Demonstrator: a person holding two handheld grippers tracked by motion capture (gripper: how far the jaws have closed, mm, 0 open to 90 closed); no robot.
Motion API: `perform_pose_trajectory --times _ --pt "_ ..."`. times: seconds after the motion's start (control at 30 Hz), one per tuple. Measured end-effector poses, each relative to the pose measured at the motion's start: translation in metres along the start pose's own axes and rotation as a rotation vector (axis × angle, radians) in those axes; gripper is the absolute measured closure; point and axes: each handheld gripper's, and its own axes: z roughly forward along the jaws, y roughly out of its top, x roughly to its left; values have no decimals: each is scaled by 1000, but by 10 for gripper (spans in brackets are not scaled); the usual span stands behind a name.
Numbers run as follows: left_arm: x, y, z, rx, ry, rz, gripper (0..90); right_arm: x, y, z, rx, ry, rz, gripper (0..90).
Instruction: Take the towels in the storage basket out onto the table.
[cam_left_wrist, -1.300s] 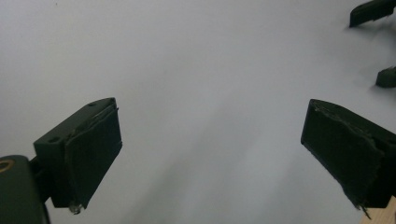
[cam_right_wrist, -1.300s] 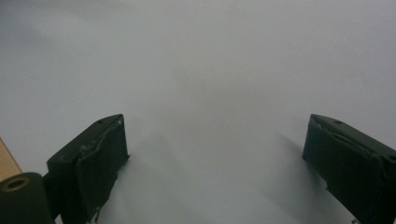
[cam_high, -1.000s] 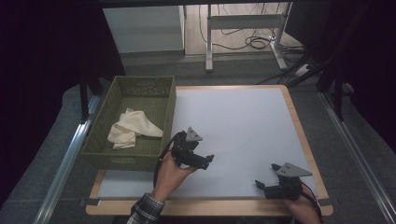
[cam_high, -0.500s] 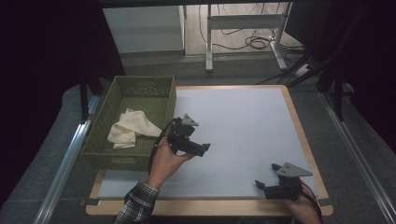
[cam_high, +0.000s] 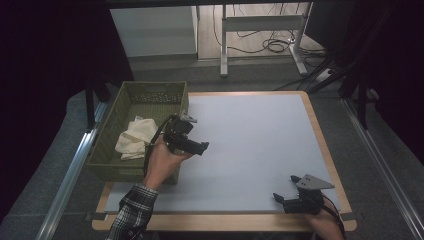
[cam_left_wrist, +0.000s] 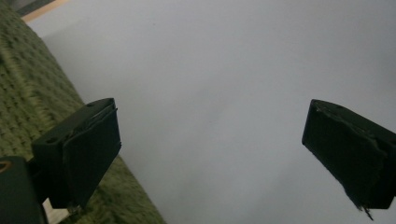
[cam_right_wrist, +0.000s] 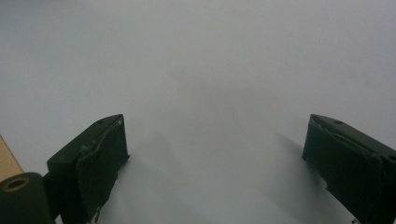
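While the left gripper (cam_high: 192, 142) hangs in the left-centre of the high view, just beside the near right corner of the green basket (cam_high: 107, 155), its jaws stand wide apart with nothing between them, and the left gripper view shows bare table past them with the woven basket wall running down the left edge of the frame. The cream cloth (cam_high: 135, 137) lies crumpled inside the basket, toward the left of the frame, apart from both tools. Down at the lower right, the right gripper (cam_high: 287, 199) rests low on the white table (cam_high: 260, 130), jaws equally spread and empty. The risk from here, judging by the layout: reaching for the cloth, a spread jaw could catch the basket's rim and shove or tip it, or a shallow pinch could grab one loose fold and let the rest slip free.
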Motion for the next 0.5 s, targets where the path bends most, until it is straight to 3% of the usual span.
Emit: perform_pose_trajectory --times 0.33,0.5 --pt "25 3 -8 -2 46 -24 43 0 0 0 0 1 0 65" --pt "46 -1 -15 -12 62 -66 44 0 0 0 0 2 0 65"
